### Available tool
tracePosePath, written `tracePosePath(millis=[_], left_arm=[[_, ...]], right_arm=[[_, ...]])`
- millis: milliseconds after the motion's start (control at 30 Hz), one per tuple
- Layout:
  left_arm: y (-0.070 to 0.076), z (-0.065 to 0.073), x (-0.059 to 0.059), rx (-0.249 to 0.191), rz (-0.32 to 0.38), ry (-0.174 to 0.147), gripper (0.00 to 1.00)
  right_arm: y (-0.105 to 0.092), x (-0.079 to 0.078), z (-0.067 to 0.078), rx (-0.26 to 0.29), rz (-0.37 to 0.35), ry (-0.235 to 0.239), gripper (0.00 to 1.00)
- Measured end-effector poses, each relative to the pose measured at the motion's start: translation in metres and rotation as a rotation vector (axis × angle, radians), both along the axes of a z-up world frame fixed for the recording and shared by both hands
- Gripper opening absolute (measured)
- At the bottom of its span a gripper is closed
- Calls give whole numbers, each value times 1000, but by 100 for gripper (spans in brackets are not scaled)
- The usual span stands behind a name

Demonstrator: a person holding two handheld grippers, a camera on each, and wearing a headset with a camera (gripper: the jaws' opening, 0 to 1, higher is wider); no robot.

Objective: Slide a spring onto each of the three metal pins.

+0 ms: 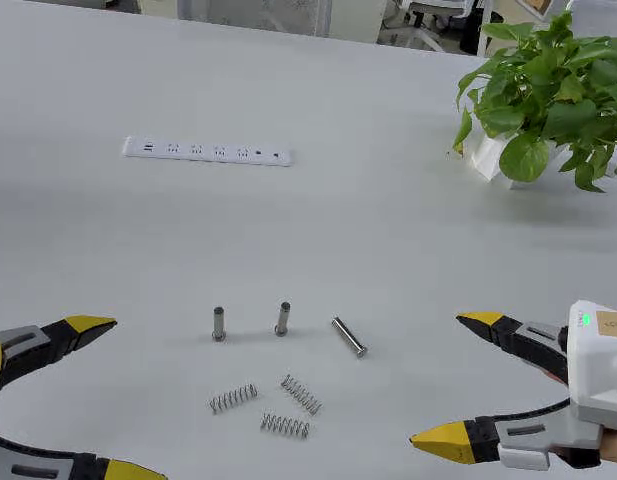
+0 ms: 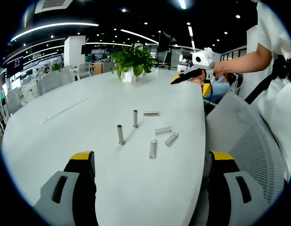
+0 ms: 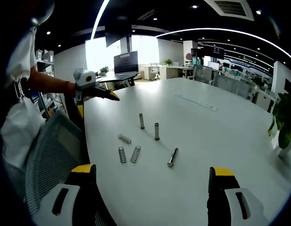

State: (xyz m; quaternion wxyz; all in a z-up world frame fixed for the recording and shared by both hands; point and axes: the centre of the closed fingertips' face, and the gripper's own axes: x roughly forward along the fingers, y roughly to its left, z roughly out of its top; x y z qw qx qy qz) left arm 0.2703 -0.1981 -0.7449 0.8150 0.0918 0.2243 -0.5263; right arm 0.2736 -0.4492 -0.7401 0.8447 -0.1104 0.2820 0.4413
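Note:
Two short metal pins [image 1: 219,323] [image 1: 283,318] stand upright on the white table, and a third pin [image 1: 349,337] lies flat to their right. Three loose springs [image 1: 233,398] [image 1: 301,394] [image 1: 285,425] lie just in front of the pins. My left gripper [image 1: 108,397] hovers open at the lower left, well clear of them. At the lower right my right gripper [image 1: 456,378] is open too, with nothing between its jaws. The left gripper view has the pins [image 2: 120,134] and springs [image 2: 153,148] ahead of its wide jaws; the right gripper view has them too [image 3: 156,131] [image 3: 121,154].
A white power strip [image 1: 206,151] lies further back on the table. A potted green plant [image 1: 548,90] stands at the far right. A grey mesh chair [image 3: 46,160] sits at the table's near edge.

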Motion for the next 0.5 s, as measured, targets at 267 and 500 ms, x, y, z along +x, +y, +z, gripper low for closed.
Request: tracePosePath(millis=[267,500], left_arm=[[1,0,1,-10,6,4,99],[0,0,4,-17,9,5,99]], right_arm=[[3,7,1,-19,13,6,98],[12,22,8,-34,35,0,94]])
